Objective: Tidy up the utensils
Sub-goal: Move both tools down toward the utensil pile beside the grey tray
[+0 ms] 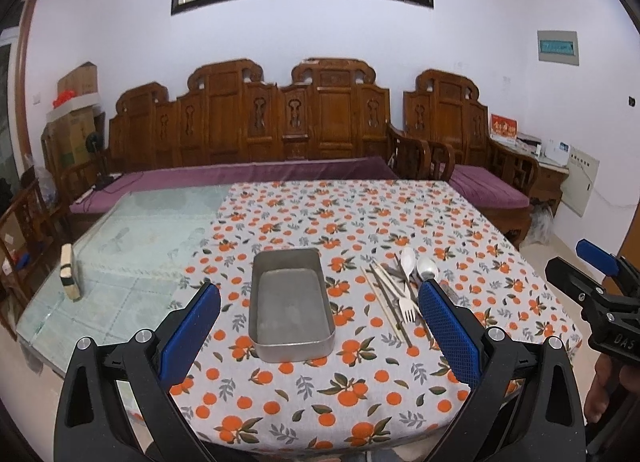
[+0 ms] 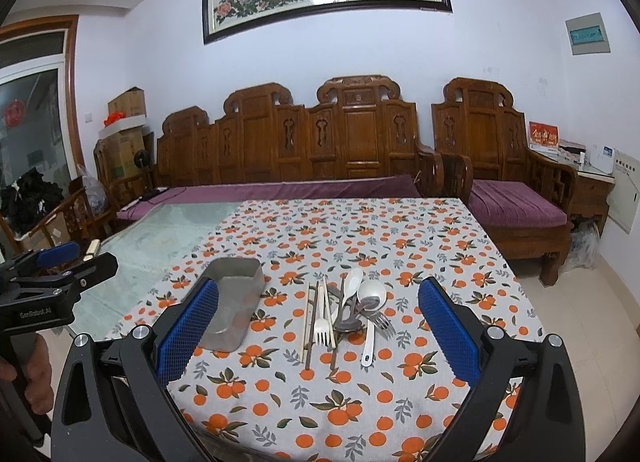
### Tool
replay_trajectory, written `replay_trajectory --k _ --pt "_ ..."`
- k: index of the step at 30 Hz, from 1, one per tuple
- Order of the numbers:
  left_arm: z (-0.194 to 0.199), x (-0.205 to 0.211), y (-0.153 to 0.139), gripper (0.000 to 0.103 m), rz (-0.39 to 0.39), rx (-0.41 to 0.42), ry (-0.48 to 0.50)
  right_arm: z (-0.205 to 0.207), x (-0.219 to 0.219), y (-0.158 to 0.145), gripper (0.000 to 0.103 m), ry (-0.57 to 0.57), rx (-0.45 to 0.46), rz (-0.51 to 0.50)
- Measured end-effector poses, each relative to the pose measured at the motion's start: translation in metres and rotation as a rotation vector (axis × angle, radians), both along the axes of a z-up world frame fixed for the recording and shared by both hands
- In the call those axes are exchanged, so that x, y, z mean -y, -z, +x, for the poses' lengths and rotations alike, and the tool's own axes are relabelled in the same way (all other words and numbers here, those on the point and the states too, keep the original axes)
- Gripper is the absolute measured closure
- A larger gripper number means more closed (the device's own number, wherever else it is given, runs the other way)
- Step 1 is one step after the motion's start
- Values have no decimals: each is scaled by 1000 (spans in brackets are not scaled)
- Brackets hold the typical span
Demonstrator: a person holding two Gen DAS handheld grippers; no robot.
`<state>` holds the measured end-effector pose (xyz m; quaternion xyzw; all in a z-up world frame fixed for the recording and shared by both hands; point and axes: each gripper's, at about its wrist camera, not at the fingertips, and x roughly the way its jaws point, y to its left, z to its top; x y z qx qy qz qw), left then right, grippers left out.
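Where your left gripper [image 1: 320, 332] frames the left wrist view, its right blue pad hides the near ends of the utensil pile [image 1: 400, 290], so the handles there cannot be counted. Both of your grippers stand wide open and hold nothing; the right gripper [image 2: 319, 332] hovers over the near edge of the tablecloth [image 2: 420, 246] with the pile between its fingers.

The metal tray [image 1: 291, 338] is a rectangular tin with rounded corners, a dull grey floor and low upright walls; it sits empty on the cloth, just left of the pile and apart from it. In the right wrist view your left-hand blue pad cuts off the tray's near left corner.

The pile is a loose tangle: pale chopsticks [image 2: 307, 322], a dark thin pair beside them, a white fork [image 2: 321, 329] with tines toward you, a metal fork [image 2: 383, 322], a white ladle-shaped spoon [image 2: 370, 302] and a second white spoon [image 2: 354, 280] crossing behind. Which pieces lie beneath the others is hard to make out.

The cloth is grey with printed oranges and leaves; it covers only part of the glass table [image 1: 132, 246], whose bare surface shows at left. A small block [image 1: 70, 276] stands upright near that edge; its nature cannot be told.
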<state>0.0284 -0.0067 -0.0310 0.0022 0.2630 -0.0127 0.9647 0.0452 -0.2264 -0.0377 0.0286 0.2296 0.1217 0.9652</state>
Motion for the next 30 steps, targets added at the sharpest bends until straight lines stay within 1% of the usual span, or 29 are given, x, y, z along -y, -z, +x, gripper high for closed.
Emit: replay_trajectory --k 4,10,14,18,23,26,28,30 --pt "12 3 13 7 4 -35 10 12 1 13 3 2 -22 -11" --pt "33 9 32 7 11 -90 33 34 6 31 10 2 -72 -16" --pt "49 12 42 7 13 -125 42 46 9 39 11 -2 -92 -23" --pt "65 19 52 7 17 -143 62 63 13 49 16 -3 -119 -29" --pt "87 32 66 7 35 -189 115 93 19 60 24 13 -167 -73" --pt "100 41 76 7 33 -221 160 115 29 69 29 16 -209 -69" --pt "107 48 82 7 32 -236 180 130 37 73 35 16 -242 -58" --pt "113 56 89 7 31 -253 200 141 43 78 37 11 -263 -58"
